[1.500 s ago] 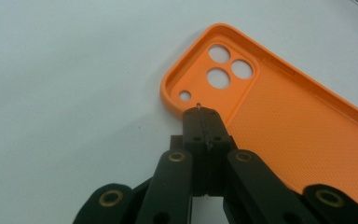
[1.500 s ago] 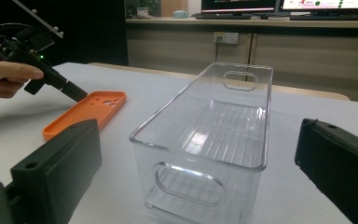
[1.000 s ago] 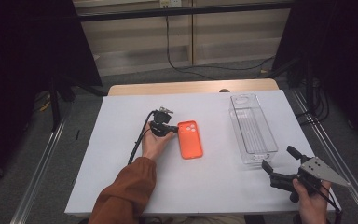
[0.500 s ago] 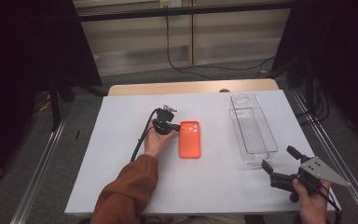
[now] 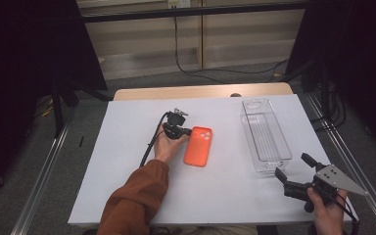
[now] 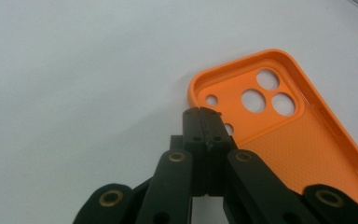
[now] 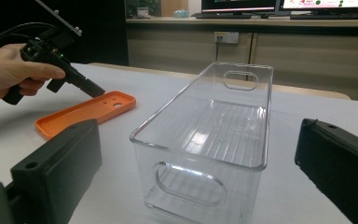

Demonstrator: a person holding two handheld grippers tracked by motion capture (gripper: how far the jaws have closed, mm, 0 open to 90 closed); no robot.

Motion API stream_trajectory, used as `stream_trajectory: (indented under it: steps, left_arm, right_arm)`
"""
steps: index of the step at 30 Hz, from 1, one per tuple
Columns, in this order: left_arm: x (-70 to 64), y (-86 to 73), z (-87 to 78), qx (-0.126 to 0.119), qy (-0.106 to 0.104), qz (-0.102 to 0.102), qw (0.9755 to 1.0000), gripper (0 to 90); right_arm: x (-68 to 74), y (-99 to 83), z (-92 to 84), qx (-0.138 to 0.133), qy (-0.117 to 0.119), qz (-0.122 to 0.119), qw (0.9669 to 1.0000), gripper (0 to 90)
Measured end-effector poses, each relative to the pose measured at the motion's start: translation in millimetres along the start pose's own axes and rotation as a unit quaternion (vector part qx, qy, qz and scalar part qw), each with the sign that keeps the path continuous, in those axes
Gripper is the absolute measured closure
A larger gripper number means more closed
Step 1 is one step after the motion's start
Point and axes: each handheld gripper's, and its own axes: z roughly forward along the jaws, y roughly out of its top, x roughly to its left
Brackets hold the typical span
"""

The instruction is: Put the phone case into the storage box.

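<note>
The soft orange phone case with its camera cut-outs point(image 5: 198, 146) lies open side up near the middle of the white worktop point(image 5: 127, 166), its long axis running away from the person, camera end farthest. The left gripper point(image 5: 190, 131) is by far the nearer one: its fingers point(image 6: 204, 126) are clenched together on nothing, the tips at the case's far left corner, the case lying off to their right. The right gripper point(image 5: 293, 167) waits well apart by the near end of the clear plastic bin point(image 5: 265, 134), its fingers released and spread wide toward it.
</note>
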Motion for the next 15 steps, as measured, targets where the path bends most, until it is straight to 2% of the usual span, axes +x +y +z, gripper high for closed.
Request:
stream_trajectory:
  steps: [4, 5, 9, 10, 11, 13, 15]
  left_arm:
    - [-0.2, 2.1, 2.2, 0.001, 0.003, 0.004, 1.0000, 90.0]
    - [-0.6, 2.3, 3.1, -0.002, 0.001, 0.000, 1.0000, 90.0]
    - [0.8, 3.4, 5.3, -0.002, -0.003, 0.003, 1.0000, 90.0]
    - [0.1, 3.6, 7.3, -0.010, -0.004, -0.006, 0.9999, 90.0]
    - [0.1, 3.6, 7.3, -0.010, -0.004, -0.006, 0.9999, 90.0]
    - [1.9, 4.4, 7.4, -0.001, -0.005, 0.004, 1.0000, 90.0]
    - [0.9, 5.1, 9.6, -0.006, 0.001, -0.004, 1.0000, 90.0]
  right_arm:
    - [0.1, 0.1, -0.1, -0.001, 0.000, 0.000, 1.0000, 0.0]
    - [0.1, 0.1, -0.1, -0.001, 0.000, 0.000, 1.0000, 0.0]
    - [0.0, 0.1, -0.1, -0.001, 0.001, -0.001, 1.0000, 0.0]
    - [0.0, 0.1, -0.2, -0.001, 0.000, -0.001, 1.0000, 0.0]
    - [0.0, 0.1, -0.2, -0.001, 0.000, -0.001, 1.0000, 0.0]
    - [-0.2, 0.1, -0.2, -0.001, 0.000, -0.001, 1.0000, 0.0]
    - [-0.1, 0.1, -0.2, -0.001, 0.000, -0.001, 1.0000, 0.0]
